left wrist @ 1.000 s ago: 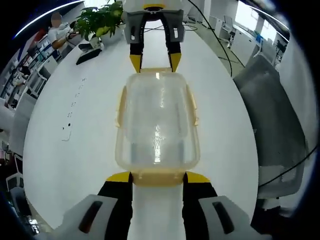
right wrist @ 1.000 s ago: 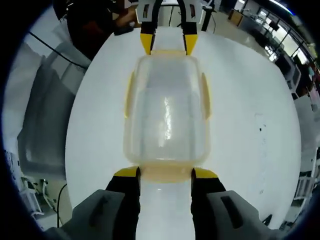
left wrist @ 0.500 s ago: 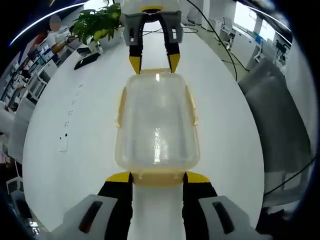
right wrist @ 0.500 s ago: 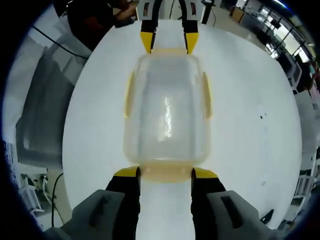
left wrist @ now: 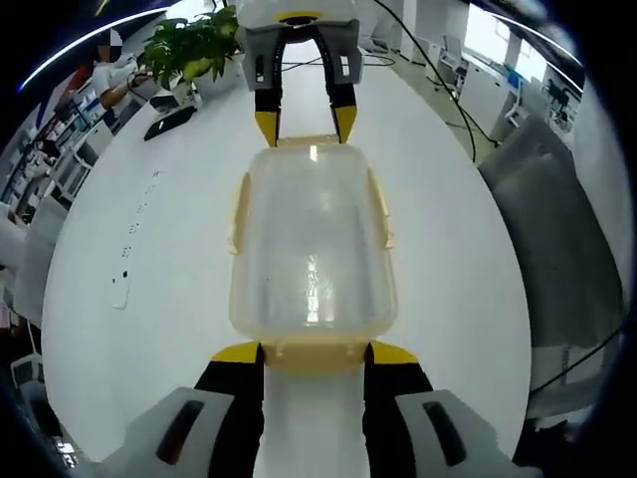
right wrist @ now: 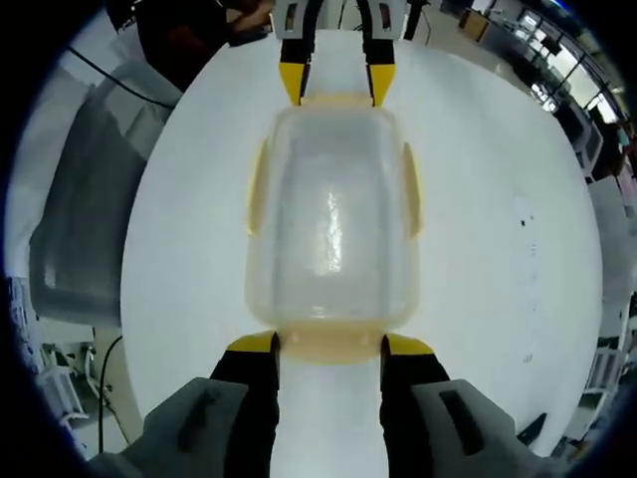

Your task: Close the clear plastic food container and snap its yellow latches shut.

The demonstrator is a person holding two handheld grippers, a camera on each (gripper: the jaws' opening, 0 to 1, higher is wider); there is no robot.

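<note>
The clear plastic container lies lengthwise on the white table with its lid on. Yellow side latches lie flat along its long edges. My left gripper holds the near yellow end latch between its jaws. At the far end, my right gripper clasps the opposite end latch. In the right gripper view the same container runs away from my right gripper, whose jaws flank its end latch, and my left gripper holds the far end.
A potted plant, a dark flat device and a seated person are at the table's far left. Cables trail on the far right. A grey chair stands beside the table edge, also the chair.
The container stays fixed between both pairs of jaws while the table marks and chair slide slightly behind it. Both grips look unchanged.
</note>
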